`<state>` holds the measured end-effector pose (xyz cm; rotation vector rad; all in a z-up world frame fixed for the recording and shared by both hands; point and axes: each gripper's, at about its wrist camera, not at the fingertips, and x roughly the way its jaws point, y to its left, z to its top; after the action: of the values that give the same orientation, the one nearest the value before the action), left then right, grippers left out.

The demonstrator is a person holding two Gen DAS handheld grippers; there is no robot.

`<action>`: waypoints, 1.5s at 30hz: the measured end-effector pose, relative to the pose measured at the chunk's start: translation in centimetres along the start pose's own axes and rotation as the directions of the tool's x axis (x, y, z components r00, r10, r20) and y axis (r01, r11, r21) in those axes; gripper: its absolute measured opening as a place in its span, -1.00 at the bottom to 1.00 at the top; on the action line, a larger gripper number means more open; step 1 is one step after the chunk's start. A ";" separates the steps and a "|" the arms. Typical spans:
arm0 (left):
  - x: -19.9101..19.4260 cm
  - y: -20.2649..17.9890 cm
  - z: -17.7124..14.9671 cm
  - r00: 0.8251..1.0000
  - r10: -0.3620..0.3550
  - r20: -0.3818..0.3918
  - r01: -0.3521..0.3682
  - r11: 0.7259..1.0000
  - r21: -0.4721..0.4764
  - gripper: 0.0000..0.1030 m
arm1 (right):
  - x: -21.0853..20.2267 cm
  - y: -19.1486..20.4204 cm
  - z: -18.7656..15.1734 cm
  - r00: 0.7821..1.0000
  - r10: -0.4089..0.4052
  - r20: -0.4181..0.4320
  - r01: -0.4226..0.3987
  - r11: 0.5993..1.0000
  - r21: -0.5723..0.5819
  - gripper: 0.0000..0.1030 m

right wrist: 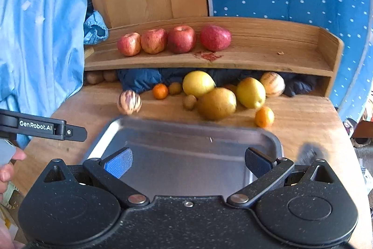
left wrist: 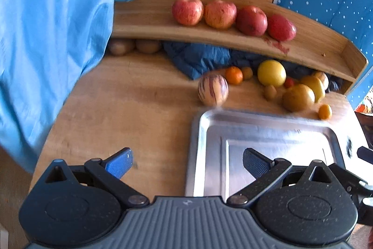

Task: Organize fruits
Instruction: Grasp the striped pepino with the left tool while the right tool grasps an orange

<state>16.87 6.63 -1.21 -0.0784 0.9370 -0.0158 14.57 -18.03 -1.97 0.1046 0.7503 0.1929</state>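
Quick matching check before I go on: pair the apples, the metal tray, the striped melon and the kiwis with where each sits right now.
Things:
1. apples
2. metal tray
3. striped melon
4. kiwis

Places:
A. under the shelf, far left
B. in a row on the wooden shelf
C. on the table just beyond the tray's far left corner
D. nearest the tools, holding no fruit

Pairs: 1-B, 2-D, 3-C, 4-A

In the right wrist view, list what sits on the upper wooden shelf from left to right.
Blue cloth bundle → pale red apple → streaked apple → darker red apple → deep red pointed fruit, with a red smear on the board in front of it.
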 end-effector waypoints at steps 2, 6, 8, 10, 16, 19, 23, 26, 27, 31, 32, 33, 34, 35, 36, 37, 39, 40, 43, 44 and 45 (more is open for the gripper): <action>0.7 0.4 1.1 0.999 -0.024 0.034 0.023 0.999 0.029 0.99 | 1.2 0.4 1.2 1.000 0.009 -0.011 -0.009 1.000 0.012 0.99; 2.8 0.6 3.5 0.996 -0.076 0.047 0.070 0.990 0.118 0.99 | 4.6 1.5 4.7 0.999 0.029 -0.044 -0.028 0.999 0.027 0.99; 3.9 0.6 4.3 0.994 -0.100 0.033 0.094 0.982 0.162 0.99 | 6.0 2.2 6.2 0.998 0.037 -0.060 -0.036 0.999 0.023 0.99; 5.0 0.7 4.7 0.992 -0.123 0.023 0.117 0.975 0.191 0.99 | 7.3 3.0 7.6 0.996 0.039 -0.078 -0.037 0.999 0.020 0.99; 7.7 1.2 5.5 0.985 -0.173 -0.007 0.169 0.957 0.237 0.98 | 11.1 4.3 10.2 0.985 0.088 -0.151 -0.077 0.994 0.080 0.98; 8.9 1.5 5.8 0.978 -0.203 -0.039 0.206 0.951 0.231 0.97 | 13.3 4.6 10.8 0.977 0.084 -0.194 -0.063 0.991 0.115 0.97; 10.0 1.7 6.3 0.966 -0.248 -0.072 0.258 0.940 0.222 0.86 | 15.3 4.4 11.2 0.971 0.086 -0.222 -0.041 0.980 0.197 0.85; 10.8 2.0 6.6 0.955 -0.284 -0.088 0.296 0.932 0.208 0.73 | 16.6 4.1 11.5 0.967 0.091 -0.238 -0.032 0.970 0.243 0.71; 11.1 2.2 6.8 0.952 -0.292 -0.091 0.305 0.933 0.193 0.69 | 17.1 4.1 11.6 0.966 0.088 -0.244 -0.025 0.968 0.252 0.64; 11.7 2.9 7.4 0.940 -0.330 -0.086 0.340 0.929 0.148 0.57 | 18.5 4.2 12.0 0.961 0.078 -0.265 -0.006 0.965 0.263 0.41; 11.8 2.9 7.5 0.936 -0.340 -0.085 0.350 0.925 0.148 0.52 | 18.8 4.3 12.0 0.960 0.077 -0.270 -0.004 0.965 0.261 0.38; 11.9 2.9 7.6 0.932 -0.352 -0.084 0.361 0.921 0.149 0.46 | 19.2 4.4 12.1 0.958 0.074 -0.276 -0.001 0.966 0.257 0.32; 12.0 2.8 7.8 0.929 -0.361 -0.085 0.370 0.917 0.152 0.43 | 19.5 4.6 12.1 0.957 0.071 -0.281 0.002 0.968 0.251 0.28; 12.1 2.8 7.8 0.924 -0.372 -0.088 0.381 0.911 0.154 0.36 | 19.8 4.8 12.2 0.956 0.069 -0.285 0.004 0.969 0.247 0.25; 12.1 2.7 7.8 0.920 -0.382 -0.093 0.392 0.907 0.155 0.30 | 20.1 5.0 12.2 0.955 0.062 -0.290 0.010 0.970 0.242 0.20; 12.2 2.6 7.8 0.915 -0.392 -0.099 0.403 0.902 0.154 0.27 | 20.5 5.1 12.2 0.954 0.049 -0.295 0.024 0.971 0.236 0.15; 12.3 2.5 7.8 0.908 -0.406 -0.108 0.418 0.896 0.150 0.17 | 21.2 5.4 12.3 0.951 0.019 -0.309 0.054 0.972 0.227 0.09; 12.3 2.5 7.7 0.903 -0.414 -0.113 0.427 0.892 0.149 0.14 | 21.4 5.5 12.3 0.950 0.015 -0.313 0.059 0.972 0.227 0.05; 12.6 2.1 7.9 0.899 -0.422 -0.118 0.436 0.885 0.160 0.07 | 22.1 5.4 12.4 0.947 0.004 -0.321 0.073 0.971 0.228 -0.06; 12.6 1.9 7.9 0.899 -0.421 -0.118 0.436 0.885 0.164 0.07 | 22.3 5.4 12.3 0.945 -0.001 -0.327 0.079 0.971 0.226 -0.09; 12.6 1.9 8.0 0.899 -0.422 -0.118 0.437 0.885 0.165 0.07 | 22.6 5.4 12.2 0.944 -0.007 -0.329 0.086 0.970 0.227 -0.14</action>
<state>30.73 8.44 -6.81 -0.1108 0.9773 -0.5235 38.35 -8.33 -7.24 0.2883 1.1061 0.0732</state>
